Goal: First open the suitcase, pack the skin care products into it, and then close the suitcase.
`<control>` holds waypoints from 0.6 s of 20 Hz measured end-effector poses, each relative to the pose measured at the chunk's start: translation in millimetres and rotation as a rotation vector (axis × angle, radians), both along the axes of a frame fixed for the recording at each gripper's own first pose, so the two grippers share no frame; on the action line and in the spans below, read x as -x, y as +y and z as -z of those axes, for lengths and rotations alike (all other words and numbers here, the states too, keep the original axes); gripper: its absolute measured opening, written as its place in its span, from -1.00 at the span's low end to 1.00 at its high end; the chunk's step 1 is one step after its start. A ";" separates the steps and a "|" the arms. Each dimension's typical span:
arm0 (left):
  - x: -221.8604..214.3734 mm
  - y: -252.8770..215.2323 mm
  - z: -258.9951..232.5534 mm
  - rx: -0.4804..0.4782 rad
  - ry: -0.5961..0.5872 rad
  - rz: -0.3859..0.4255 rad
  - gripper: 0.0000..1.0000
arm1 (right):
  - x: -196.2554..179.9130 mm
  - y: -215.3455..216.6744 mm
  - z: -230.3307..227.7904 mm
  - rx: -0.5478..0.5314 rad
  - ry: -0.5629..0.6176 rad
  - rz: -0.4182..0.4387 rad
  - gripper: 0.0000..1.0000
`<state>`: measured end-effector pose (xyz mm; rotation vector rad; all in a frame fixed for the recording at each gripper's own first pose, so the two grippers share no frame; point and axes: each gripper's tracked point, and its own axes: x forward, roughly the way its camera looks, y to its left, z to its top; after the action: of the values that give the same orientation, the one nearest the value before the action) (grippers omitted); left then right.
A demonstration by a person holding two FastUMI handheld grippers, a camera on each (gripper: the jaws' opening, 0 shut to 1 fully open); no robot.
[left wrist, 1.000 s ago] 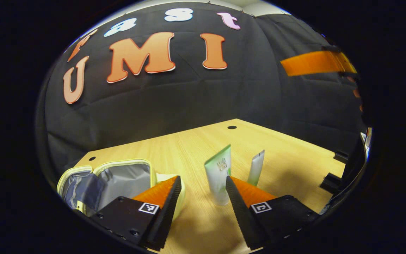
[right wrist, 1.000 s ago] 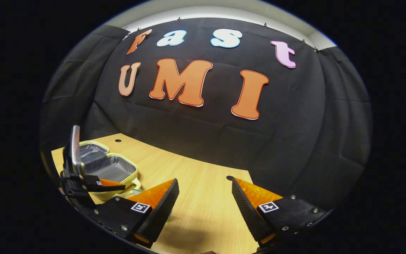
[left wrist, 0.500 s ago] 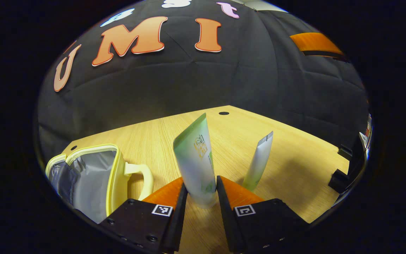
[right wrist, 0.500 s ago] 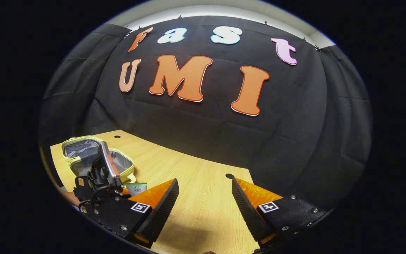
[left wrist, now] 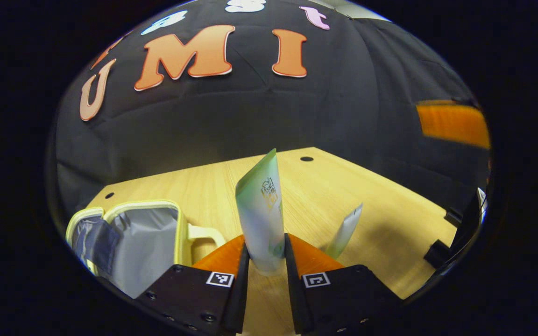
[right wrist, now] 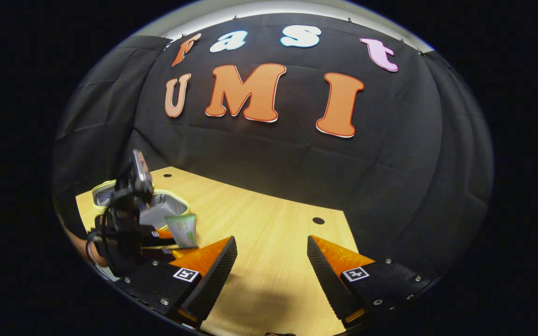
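Since the earlier frame the green tube (left wrist: 262,219) has been lifted off the wooden table (left wrist: 390,210); its base is seen clear of the surface at lower centre of the left gripper view, and it is tilted slightly, crimped end up. Left gripper (left wrist: 265,261) fingers are closed to a narrow gap with both pads pressed on the tube's lower body. Second, smaller white tube (left wrist: 345,231) is seen just right of centre, standing on the table behind the right-hand finger, apart from the held tube; whether it leans on anything cannot be told from this angle. Suitcase (left wrist: 133,242), a small yellow-rimmed case with grey lining, is seen open at lower left, handle facing the gripper. In the right gripper view the right gripper (right wrist: 271,266) is held wide open at bottom centre with nothing between the fingers, above bare table. At lower left of that view the left gripper (right wrist: 166,235) is seen farther off with the green tube (right wrist: 182,229) held upright in it, just in front of the open suitcase (right wrist: 168,205). An orange blurred strip (left wrist: 453,125) is seen at the right edge of the left gripper view, probably part of the other gripper.
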<state>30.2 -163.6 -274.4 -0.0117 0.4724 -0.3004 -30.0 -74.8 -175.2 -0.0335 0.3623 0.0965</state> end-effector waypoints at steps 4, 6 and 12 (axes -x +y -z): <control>1.2 32.7 -51.8 -0.019 -0.051 -0.054 -0.22 | 9.9 18.1 23.1 -0.023 0.049 -0.061 0.90; 4.7 51.8 -69.9 -0.040 -0.066 -0.085 -0.22 | 11.1 30.7 38.7 -0.033 0.077 -0.100 0.90; 25.4 113.2 -91.8 -0.114 -0.066 -0.210 -0.22 | 2.4 65.6 96.6 -0.052 0.186 -0.204 0.84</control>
<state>4.7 -50.4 -182.5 0.0592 0.4183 -0.0671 -32.4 -9.2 -271.8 -0.0097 0.5420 0.3121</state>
